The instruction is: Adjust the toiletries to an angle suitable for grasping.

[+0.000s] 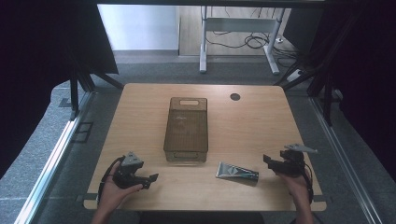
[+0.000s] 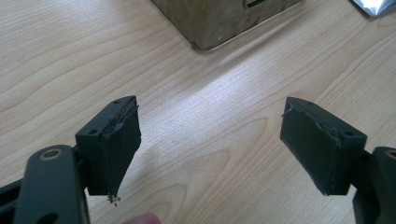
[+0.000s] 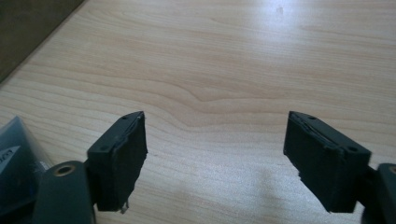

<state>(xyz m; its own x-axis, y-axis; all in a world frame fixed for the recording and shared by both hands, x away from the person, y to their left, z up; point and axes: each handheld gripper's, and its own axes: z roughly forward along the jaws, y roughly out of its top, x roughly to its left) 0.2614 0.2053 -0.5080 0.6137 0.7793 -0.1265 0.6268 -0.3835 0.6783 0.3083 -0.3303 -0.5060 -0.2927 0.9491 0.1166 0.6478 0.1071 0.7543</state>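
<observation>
The person's two hands come in at the near edge of the wooden table (image 1: 261, 126). The biggest thing on it is the dark see-through box (image 1: 186, 129) in the middle, long side pointing away from the person — its lid is on, and I cannot tell if anything is inside. Next is the small silver tube (image 1: 236, 171), lying flat just right of the box's near end, its long way running left to right. The right gripper (image 1: 267, 160) is nearer to it, with the tube just to its left. The left gripper (image 1: 153, 179) sits farther away. Both have jaws spread wide and hold nothing.
</observation>
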